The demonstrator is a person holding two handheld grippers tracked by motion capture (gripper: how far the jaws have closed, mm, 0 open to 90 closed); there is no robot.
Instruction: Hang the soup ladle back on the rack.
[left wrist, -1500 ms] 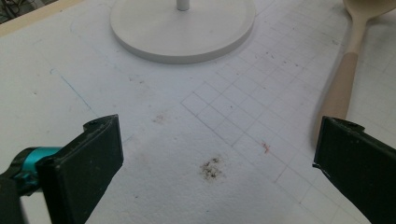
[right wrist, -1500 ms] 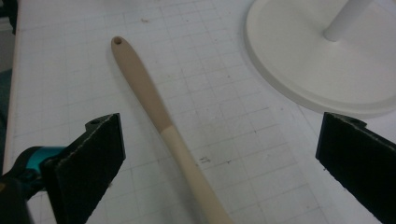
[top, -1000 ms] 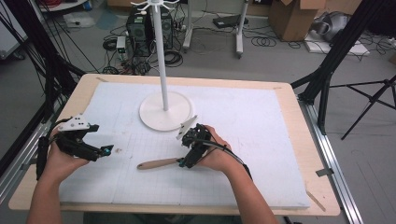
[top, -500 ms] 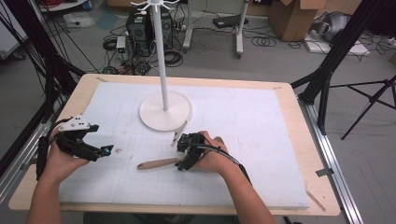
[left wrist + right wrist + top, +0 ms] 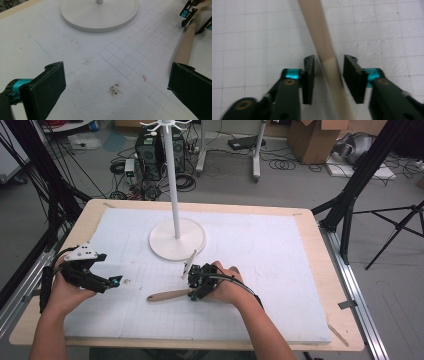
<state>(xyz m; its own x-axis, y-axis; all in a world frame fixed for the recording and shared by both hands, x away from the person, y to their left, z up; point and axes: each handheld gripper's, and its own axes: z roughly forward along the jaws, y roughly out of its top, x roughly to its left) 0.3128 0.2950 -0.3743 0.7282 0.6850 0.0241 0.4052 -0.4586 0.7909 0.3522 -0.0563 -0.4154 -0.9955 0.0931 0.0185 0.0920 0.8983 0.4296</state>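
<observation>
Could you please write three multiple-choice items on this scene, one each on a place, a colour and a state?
1. Where does the long pale wooden handle lie?
A. on the white gridded foam mat
B. on the round white stand base
C. on the floor

2. What colour are the accents beside the right gripper fingers?
A. red
B. teal
C. yellow

3. How do the right gripper's fingers stand?
A. shut tight on the handle
B. open, one either side of the handle
C. far from the handle

Answers: 1 A, the high view shows it flat on the mat; 2 B, teal bands show in the right gripper view; 3 B, gaps show on both sides.
</observation>
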